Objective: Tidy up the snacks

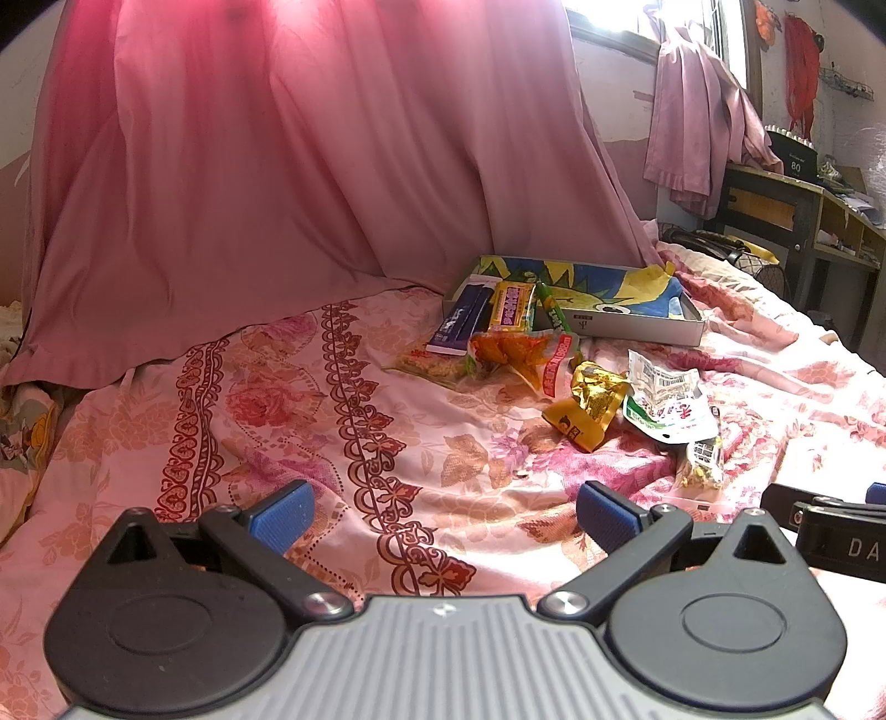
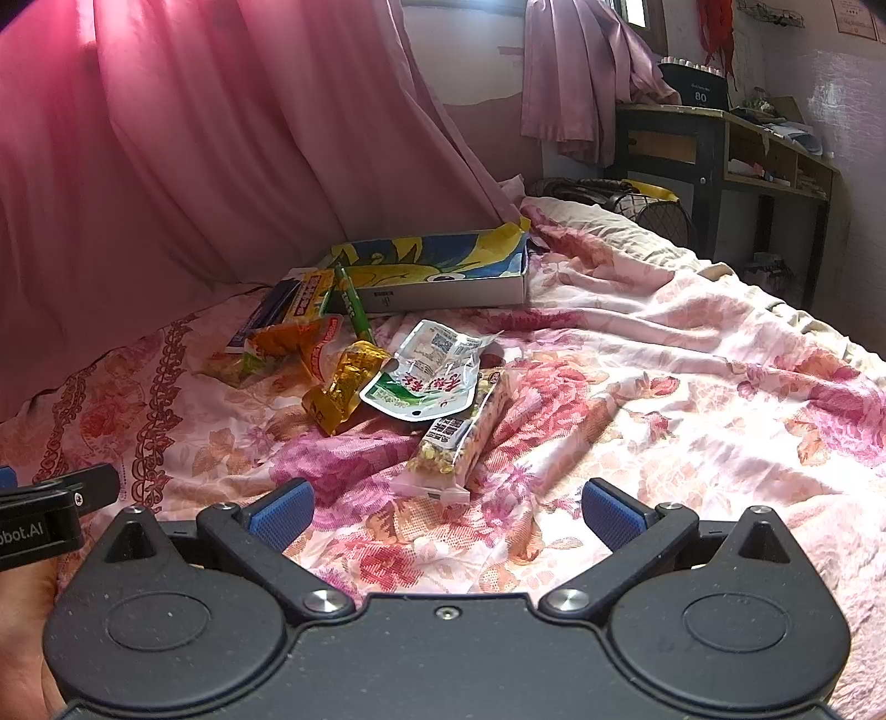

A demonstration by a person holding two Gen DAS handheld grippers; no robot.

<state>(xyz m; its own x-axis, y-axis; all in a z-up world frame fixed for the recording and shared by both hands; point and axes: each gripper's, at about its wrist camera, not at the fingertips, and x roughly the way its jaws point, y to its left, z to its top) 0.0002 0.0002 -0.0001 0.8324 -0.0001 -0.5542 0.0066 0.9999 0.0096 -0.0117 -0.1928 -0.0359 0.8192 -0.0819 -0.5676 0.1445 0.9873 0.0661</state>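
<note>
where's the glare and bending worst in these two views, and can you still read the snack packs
Left wrist view: the window blows out white and washes the pink curtain; edges bow. Right wrist view: more even light, room lines curve at the rim, and the white-green pouch shows print but not legibly.

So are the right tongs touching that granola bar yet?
Apart. The right wrist view shows the open right tongs short of the granola bar, with bare bedspread between the blue pads and the wrapper.
</note>
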